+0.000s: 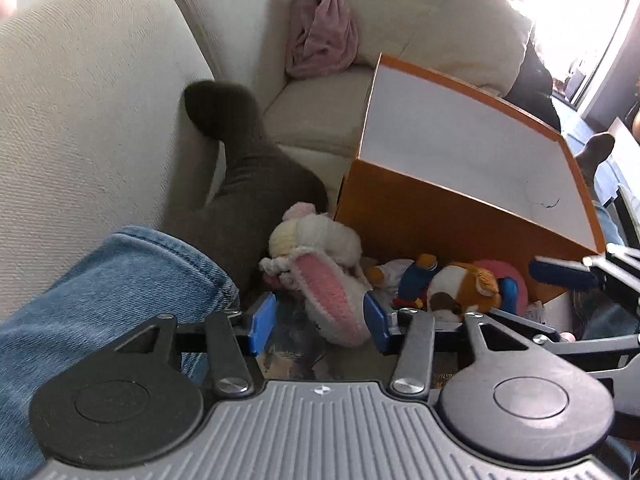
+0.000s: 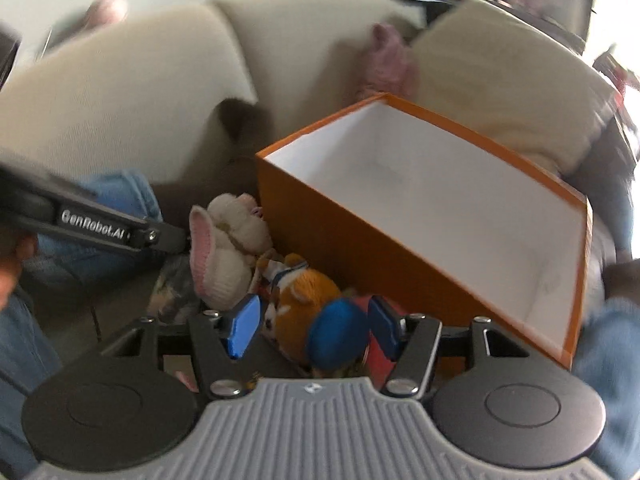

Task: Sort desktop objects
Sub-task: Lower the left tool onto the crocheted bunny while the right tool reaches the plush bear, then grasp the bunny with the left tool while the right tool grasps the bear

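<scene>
A white plush bunny [image 1: 320, 248] with pink ears lies beside an orange box [image 1: 440, 216] with a white, empty inside. My left gripper [image 1: 318, 320] is open, its blue pads either side of the bunny's long ear. An orange-and-white plush dog [image 1: 464, 284] and a blue-and-yellow toy [image 1: 418, 276] lie to the right. In the right wrist view my right gripper [image 2: 316, 326] is open around the plush dog [image 2: 304, 304] and a blue round part [image 2: 336, 332]. The bunny [image 2: 228, 248] lies to its left, the box [image 2: 400, 216] behind.
A cream sofa [image 1: 100, 100] fills the back, with a pink cloth [image 1: 320, 36] between cushions. A person's leg in jeans [image 1: 112, 280] and a dark sock [image 1: 248, 176] lie left of the toys. The left gripper's arm [image 2: 96, 224] reaches in at left.
</scene>
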Demonstrator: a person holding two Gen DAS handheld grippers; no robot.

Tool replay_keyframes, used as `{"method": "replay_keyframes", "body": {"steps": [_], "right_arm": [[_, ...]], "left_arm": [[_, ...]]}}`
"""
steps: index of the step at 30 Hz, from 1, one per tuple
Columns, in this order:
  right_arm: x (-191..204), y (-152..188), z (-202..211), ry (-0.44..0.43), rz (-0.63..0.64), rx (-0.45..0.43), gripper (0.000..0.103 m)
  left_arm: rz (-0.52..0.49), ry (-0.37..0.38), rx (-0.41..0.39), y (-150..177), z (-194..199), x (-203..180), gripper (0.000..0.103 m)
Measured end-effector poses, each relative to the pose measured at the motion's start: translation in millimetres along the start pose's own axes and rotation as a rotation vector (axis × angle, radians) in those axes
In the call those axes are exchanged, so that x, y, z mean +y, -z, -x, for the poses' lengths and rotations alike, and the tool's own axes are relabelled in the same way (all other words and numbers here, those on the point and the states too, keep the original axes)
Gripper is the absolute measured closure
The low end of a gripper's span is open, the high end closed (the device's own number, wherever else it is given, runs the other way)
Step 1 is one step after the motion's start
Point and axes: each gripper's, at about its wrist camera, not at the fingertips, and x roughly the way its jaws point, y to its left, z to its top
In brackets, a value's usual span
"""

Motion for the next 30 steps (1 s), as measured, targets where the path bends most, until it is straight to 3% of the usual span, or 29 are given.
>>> {"method": "replay_keyframes", "body": {"steps": [5, 13, 18, 23, 30], "right_arm": [[1.6, -21.2, -27.4, -0.088, 0.107, 0.104, 0.041], [1.6, -20.4, -71.2, -0.126, 0.169, 0.255, 0.043], [2.5, -13.8, -72.9, -0.143, 0.161, 0.256, 0.045], [-0.3, -13.5, -53.1, -0.148, 0.131, 0.216, 0.048], [-14.3, -16.5, 0.1, -0.174, 0.047, 0.112, 0.049]], "left_arm": [[0.044, -0.001, 0.063, -8.7, -25.6, 1.9, 0.045], [0.076, 0.026, 0.111, -11.2, -61.3, 2.1, 0.042], [0.065, 0.031, 0.134, -6.8, -76.5, -1.7, 0.038], [0.082, 0.055, 0.090, -1.9, -66.5, 3.0, 0.059], [0.083, 0.067, -0.012, 0.7, -18.4, 11.8, 0.064]]}}
